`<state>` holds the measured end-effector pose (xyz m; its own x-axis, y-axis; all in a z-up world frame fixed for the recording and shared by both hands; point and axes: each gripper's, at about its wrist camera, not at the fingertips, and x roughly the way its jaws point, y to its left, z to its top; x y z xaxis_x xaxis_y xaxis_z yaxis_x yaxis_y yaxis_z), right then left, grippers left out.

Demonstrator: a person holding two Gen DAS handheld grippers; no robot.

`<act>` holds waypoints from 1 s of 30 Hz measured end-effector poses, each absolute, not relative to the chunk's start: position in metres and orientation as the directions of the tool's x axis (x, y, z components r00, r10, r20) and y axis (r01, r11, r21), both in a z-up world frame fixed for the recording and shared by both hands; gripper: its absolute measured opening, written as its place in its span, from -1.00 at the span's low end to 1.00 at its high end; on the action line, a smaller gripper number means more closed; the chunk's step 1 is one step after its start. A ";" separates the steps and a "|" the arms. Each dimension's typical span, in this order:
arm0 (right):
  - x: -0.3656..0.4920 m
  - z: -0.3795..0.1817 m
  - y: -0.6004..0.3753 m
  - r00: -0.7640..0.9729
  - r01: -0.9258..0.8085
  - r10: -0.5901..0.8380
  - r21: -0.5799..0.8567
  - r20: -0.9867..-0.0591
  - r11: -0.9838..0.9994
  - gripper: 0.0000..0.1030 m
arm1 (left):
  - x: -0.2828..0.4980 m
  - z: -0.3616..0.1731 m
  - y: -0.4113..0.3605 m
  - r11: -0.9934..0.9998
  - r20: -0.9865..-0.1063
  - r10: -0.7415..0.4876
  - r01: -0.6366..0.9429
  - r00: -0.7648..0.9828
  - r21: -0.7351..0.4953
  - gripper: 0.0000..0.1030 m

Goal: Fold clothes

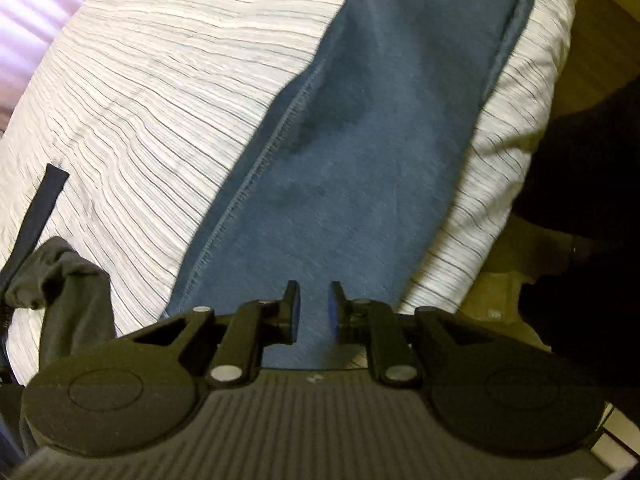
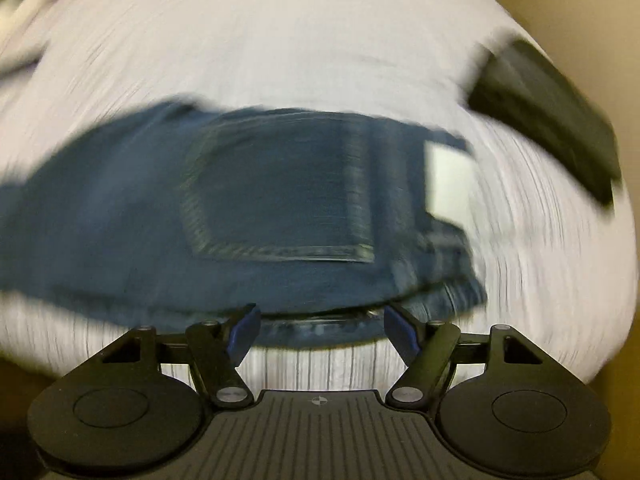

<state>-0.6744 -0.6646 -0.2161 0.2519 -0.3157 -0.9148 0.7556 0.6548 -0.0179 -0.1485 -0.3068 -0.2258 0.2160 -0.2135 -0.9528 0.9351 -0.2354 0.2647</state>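
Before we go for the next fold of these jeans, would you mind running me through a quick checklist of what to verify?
1. Jeans lie flat on the striped bedding: ok in the left wrist view, where the leg lies smooth.
2. Left tool free of cloth: ok, a narrow gap shows between its pads, with nothing in it.
3. Right tool open for a grasp: ok, its jaws stand wide, nothing between them.
4. Waist end with back pocket ahead of the right tool: ok.
5. Dark object beyond the waistband clear of the fold: cannot tell, the picture is blurred.
6. Dark garment beside the jeans: ok, apart from them.
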 end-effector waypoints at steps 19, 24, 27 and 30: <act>-0.777 -0.235 -0.754 0.418 0.871 -0.510 0.490 -0.752 -0.009 -0.69 | -0.174 -0.217 -0.367 -0.346 -0.958 -0.213 0.901 0.194 0.260 -0.67; -0.789 -0.238 -0.746 0.355 0.915 -0.514 0.403 -0.781 0.020 -0.69 | -0.185 -0.218 -0.370 -0.373 -0.959 -0.218 0.893 0.181 0.253 -0.65; -0.797 -0.255 -0.740 0.331 0.907 -0.500 0.417 -0.801 -0.067 -0.65 | -0.187 -0.217 -0.365 -0.370 -0.960 -0.214 0.894 0.183 0.253 -0.64; -0.803 -0.255 -0.737 0.328 0.890 -0.498 0.439 -0.803 -0.122 -0.27 | -0.181 -0.220 -0.354 -0.332 -0.961 -0.197 0.909 0.196 0.254 -0.60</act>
